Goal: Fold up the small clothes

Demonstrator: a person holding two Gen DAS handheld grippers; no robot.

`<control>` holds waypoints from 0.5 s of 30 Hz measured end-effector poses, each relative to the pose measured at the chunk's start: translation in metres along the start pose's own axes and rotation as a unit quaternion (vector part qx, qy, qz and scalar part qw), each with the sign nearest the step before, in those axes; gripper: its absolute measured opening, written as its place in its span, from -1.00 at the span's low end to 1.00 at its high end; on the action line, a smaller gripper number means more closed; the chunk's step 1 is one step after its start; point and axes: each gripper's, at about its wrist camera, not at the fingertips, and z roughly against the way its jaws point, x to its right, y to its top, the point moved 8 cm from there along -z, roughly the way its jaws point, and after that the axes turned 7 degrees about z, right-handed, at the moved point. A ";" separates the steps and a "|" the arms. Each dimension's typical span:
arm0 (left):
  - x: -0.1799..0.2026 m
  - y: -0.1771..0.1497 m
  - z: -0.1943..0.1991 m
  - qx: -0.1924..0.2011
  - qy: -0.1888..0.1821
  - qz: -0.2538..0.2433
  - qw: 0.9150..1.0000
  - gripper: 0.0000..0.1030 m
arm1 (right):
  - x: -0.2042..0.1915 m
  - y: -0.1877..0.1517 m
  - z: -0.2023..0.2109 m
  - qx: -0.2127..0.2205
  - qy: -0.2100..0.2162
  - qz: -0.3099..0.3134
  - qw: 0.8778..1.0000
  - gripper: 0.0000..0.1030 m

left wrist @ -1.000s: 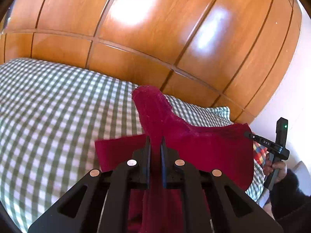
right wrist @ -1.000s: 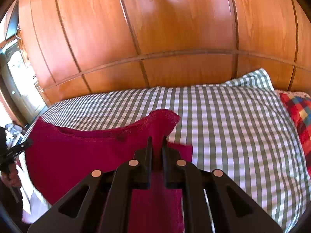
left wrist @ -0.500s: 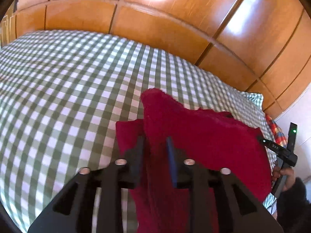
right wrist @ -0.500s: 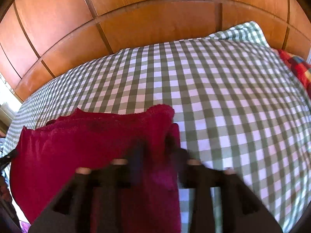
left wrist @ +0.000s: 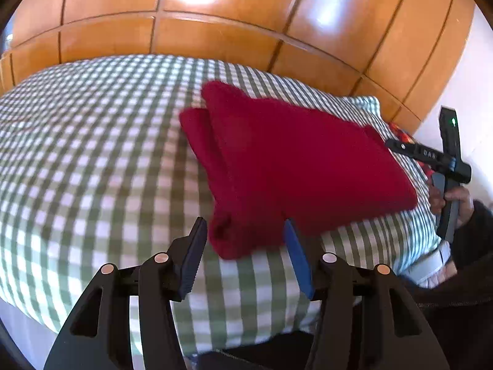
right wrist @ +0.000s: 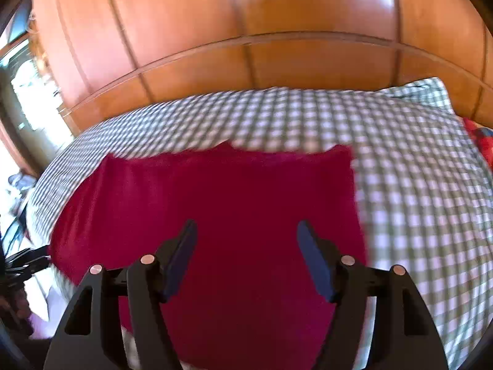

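Note:
A dark red garment (left wrist: 295, 166) lies spread on the green-and-white checked bed (left wrist: 92, 160), doubled over near its left edge. My left gripper (left wrist: 245, 231) hangs just in front of the garment's near corner, jaws opening, pads clear of the cloth. In the right wrist view the same red garment (right wrist: 234, 203) fills the middle. My right gripper (right wrist: 246, 234) hovers above it with jaws opening and nothing pressed between them. The right gripper's body (left wrist: 443, 157) shows at the far right of the left wrist view, held by a hand (left wrist: 459, 199).
A glossy wooden panelled headboard (left wrist: 215, 30) rises behind the bed. A red patterned cushion (right wrist: 480, 141) sits at the bed's right end. The bed's near edge (left wrist: 215, 333) drops off just below my left gripper. A bright window (right wrist: 27, 92) lies to the left.
Both grippers let go of the red garment and their jaws spread apart. The garment dropped from hanging upright to lying flat on the bed. Both hands moved down and back.

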 end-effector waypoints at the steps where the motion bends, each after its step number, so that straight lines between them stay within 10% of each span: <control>1: 0.000 -0.003 -0.002 -0.003 -0.004 0.000 1.000 -0.02 | -0.007 -0.004 -0.003 -0.006 0.005 0.006 1.000 0.31; 4: -0.004 -0.012 -0.011 -0.010 -0.014 0.007 1.000 -0.05 | -0.018 -0.013 -0.010 -0.019 0.006 0.016 1.000 0.31; 7: -0.002 -0.013 -0.015 -0.012 -0.027 -0.002 1.000 -0.79 | -0.014 -0.021 -0.019 -0.033 -0.009 0.021 0.999 0.31; 15: -0.020 -0.026 -0.009 -0.018 0.031 -0.013 0.999 -0.87 | 0.002 -0.044 -0.033 -0.043 -0.033 0.026 0.998 0.24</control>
